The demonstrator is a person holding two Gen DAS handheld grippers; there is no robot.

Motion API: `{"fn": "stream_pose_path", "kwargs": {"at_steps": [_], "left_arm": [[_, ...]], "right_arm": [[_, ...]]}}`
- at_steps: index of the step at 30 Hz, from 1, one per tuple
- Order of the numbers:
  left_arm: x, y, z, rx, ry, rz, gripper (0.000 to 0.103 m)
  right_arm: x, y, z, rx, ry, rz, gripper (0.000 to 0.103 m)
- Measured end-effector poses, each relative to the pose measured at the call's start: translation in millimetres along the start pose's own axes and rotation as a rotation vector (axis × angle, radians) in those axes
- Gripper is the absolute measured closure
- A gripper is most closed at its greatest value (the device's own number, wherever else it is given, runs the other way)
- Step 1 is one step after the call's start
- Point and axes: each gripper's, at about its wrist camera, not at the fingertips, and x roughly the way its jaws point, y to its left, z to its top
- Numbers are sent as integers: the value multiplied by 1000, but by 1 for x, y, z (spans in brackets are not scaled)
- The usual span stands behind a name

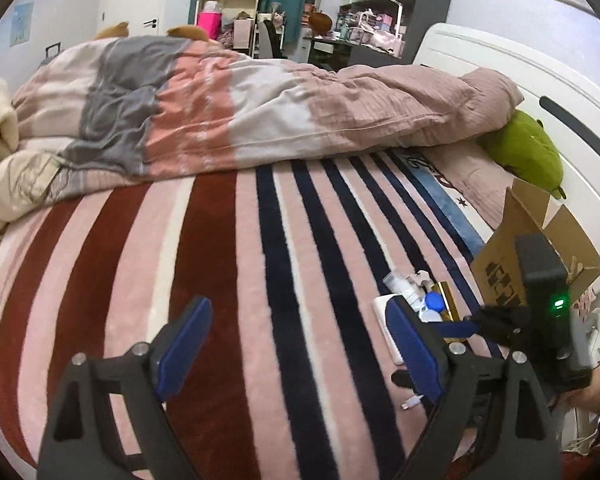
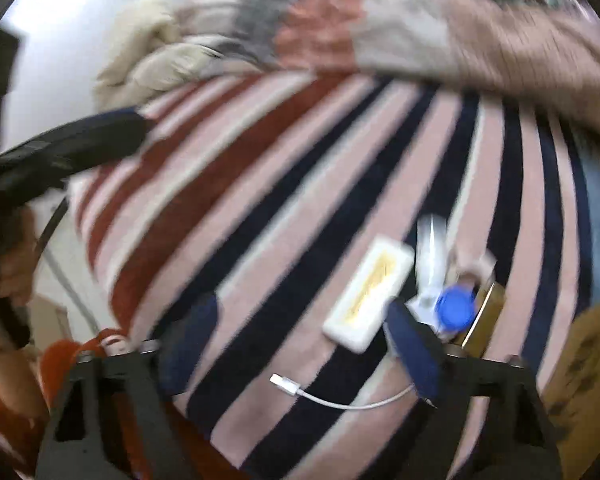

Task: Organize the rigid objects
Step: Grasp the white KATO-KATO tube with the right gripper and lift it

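Note:
A small pile of rigid objects lies on the striped bed blanket (image 1: pixel 236 264): a white flat box with a yellow centre (image 2: pixel 370 294), a clear bottle with a blue cap (image 2: pixel 455 309), a gold box (image 2: pixel 485 320) and a white cable (image 2: pixel 340 398). In the left wrist view the pile (image 1: pixel 428 300) is partly hidden behind my right finger. My left gripper (image 1: pixel 300 348) is open and empty above the blanket. My right gripper (image 2: pixel 304 344) is open and empty, just short of the white box; this view is blurred. The right gripper's body (image 1: pixel 548 300) shows by the pile.
An open cardboard box (image 1: pixel 540 248) stands at the right by the white headboard (image 1: pixel 540 92). A green plush (image 1: pixel 524 148) and a rumpled duvet (image 1: pixel 220 100) lie at the back. Shelves and a desk fill the far room. The other gripper (image 2: pixel 68 148) shows at the left.

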Motion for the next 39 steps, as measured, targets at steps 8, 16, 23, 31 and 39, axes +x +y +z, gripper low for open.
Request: {"fn": "stream_pose_path", "kwargs": {"at_steps": [8, 16, 23, 31, 39], "left_arm": [[12, 4, -5, -4, -17, -58, 17], [8, 7, -8, -10, -33, -54, 17], [9, 13, -10, -24, -31, -53, 17], [16, 11, -12, -25, 8, -81, 17], [13, -15, -5, -3, 78, -156, 17]], "right_arm": [[26, -14, -7, 175, -57, -149, 35], [41, -21, 4, 180, -70, -210, 41], [47, 1, 4, -6, -78, -121, 72], [41, 2, -12, -75, -71, -80, 72], [14, 13, -12, -188, -110, -82, 72]]}}
